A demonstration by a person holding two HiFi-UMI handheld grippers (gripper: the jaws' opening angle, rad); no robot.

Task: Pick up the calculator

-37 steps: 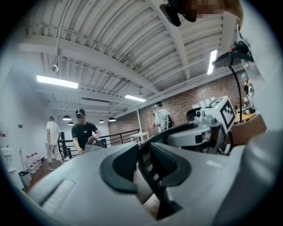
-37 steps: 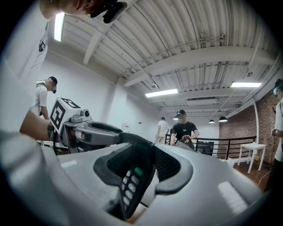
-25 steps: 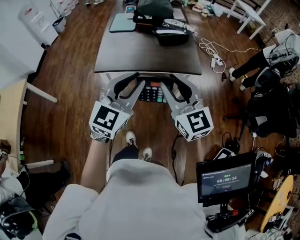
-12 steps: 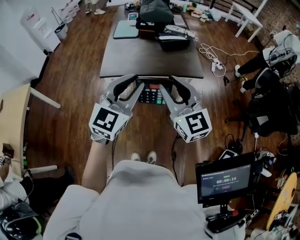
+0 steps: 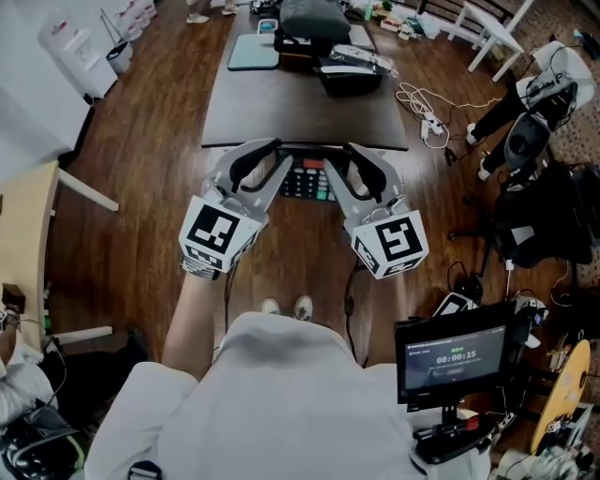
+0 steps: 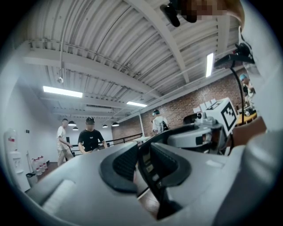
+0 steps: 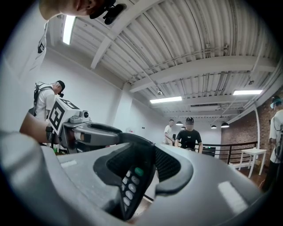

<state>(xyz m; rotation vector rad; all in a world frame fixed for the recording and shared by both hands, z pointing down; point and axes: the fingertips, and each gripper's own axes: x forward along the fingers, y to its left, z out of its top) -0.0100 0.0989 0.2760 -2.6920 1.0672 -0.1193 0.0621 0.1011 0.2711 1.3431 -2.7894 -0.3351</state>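
Note:
A dark calculator (image 5: 307, 180) with a red key and rows of buttons hangs in the air just off the near edge of the table (image 5: 300, 108). My left gripper (image 5: 278, 171) is shut on its left edge and my right gripper (image 5: 338, 171) on its right edge. In the left gripper view the calculator (image 6: 149, 173) stands edge-on between the pads (image 6: 126, 161). From the right gripper (image 7: 146, 167), its white and green keys (image 7: 131, 184) show between the jaws. Both grippers point level, toward each other.
The dark table carries a black bag (image 5: 314, 21), a teal pad (image 5: 253, 53) and a black case (image 5: 349, 73). Cables (image 5: 420, 101) lie on the wooden floor to the right. A monitor (image 5: 455, 359) stands at the lower right. Other people (image 7: 190, 134) stand in the room.
The person's feet have come together under the body. Both grippers still hold the calculator by the table's near edge, lifted slightly; their grip looks the same.

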